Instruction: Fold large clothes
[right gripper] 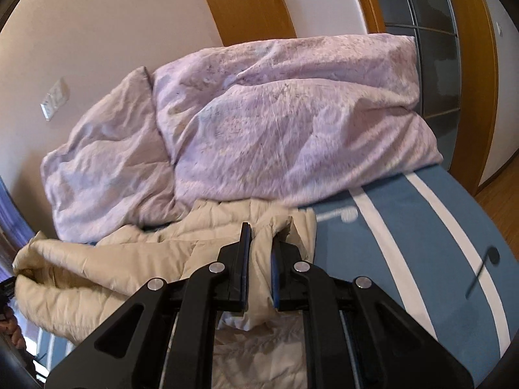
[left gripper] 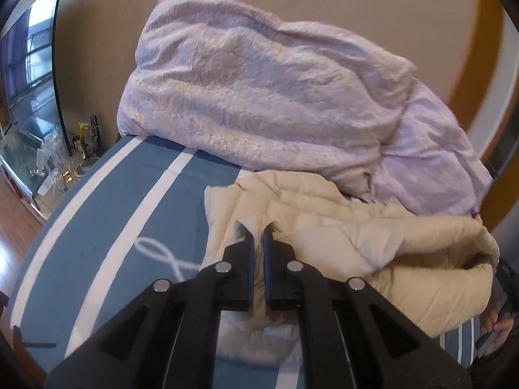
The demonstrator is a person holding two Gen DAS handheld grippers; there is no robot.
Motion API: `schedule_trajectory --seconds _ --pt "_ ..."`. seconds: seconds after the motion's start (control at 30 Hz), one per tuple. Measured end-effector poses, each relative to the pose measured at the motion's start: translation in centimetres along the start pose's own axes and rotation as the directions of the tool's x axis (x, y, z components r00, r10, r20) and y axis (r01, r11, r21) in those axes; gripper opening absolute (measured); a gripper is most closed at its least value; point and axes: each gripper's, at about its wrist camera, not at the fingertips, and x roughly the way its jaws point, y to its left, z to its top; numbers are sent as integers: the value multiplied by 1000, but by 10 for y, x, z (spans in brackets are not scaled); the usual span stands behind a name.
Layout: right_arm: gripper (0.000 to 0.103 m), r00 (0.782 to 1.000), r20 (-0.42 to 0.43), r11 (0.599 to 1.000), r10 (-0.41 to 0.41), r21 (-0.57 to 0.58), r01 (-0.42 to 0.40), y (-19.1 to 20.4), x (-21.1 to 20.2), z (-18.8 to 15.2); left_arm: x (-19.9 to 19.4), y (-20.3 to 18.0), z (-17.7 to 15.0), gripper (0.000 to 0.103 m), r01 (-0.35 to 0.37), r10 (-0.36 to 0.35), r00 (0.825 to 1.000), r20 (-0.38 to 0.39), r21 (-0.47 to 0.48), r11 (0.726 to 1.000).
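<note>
cream quilted fabric fills the space ahead of both tools: a puffy down jacket (left gripper: 373,236) lies crumpled on a bed sheet (left gripper: 107,214) of dusty blue with white stripes and a white looping line drawn on it. the left gripper (left gripper: 258,236) has its jaws pressed nearly together on a thin fold at one edge of the jacket, and a small flap of that fabric sticks up between the fingertips. from the right wrist view the right gripper (right gripper: 261,236) pinches a thicker ridge of the same jacket (right gripper: 107,269), the cloth bunched between its blue-lined pads and hanging down under the tool. the garment spans between the two grips, its bulk sagging in loose folds toward the side of the bed.

just behind the jacket, and touching its far edge, sits a heaped lilac duvet (left gripper: 259,90), rumpled, piled against a beige wall (left gripper: 97,48). in the right wrist view the duvet (right gripper: 285,120) covers the head of the bed, with a wooden door frame (right gripper: 246,3) and a grey glazed panel (right gripper: 431,48) beyond it, and a white wall switch (right gripper: 55,99) to the left. in the left wrist view a television (left gripper: 30,74) stands on a glass-topped unit cluttered with small items that are too blurred to name. a person's hand (left gripper: 501,327) shows at the right edge of that view.
</note>
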Motion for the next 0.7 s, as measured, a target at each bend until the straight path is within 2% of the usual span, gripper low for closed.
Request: schedule_trajectory --seconds 0.23,0.43,0.5,0.53,0.57,0.6,0.63,0.67,0.7 --pt "11 999 -23 999 -26 34 27 -2 67 10 73 -7 22 5 -17 16 999 -28 -31 999" --pt "11 996 -57 997 -66 45 69 -5 116 10 130 -16 28 5 -67 66 997 -49 -31 997" --pt "17 996 -66 995 -68 73 72 -9 128 8 148 -16 27 6 -84 81 995 -58 -42 996" --pt "28 995 -72 993 -64 89 70 -11 132 7 153 -15 27 7 -89 86 994 -63 -50 995" --pt "49 995 -77 992 -58 106 66 -14 132 7 160 -15 27 10 -94 90 994 -68 -63 994" --pt "63 996 -79 990 -41 128 51 -16 131 7 165 -14 27 10 -91 85 994 -71 -82 993" --pt "88 997 -62 990 -36 136 44 -17 125 8 165 -13 27 12 -84 78 994 -73 -91 992" --pt "93 998 -30 990 -47 134 50 -17 117 9 163 -13 27 18 -76 70 995 -68 -99 992" --pt "93 998 36 992 -53 115 48 -16 101 10 158 -13 27 30 -70 65 996 -55 -96 993"
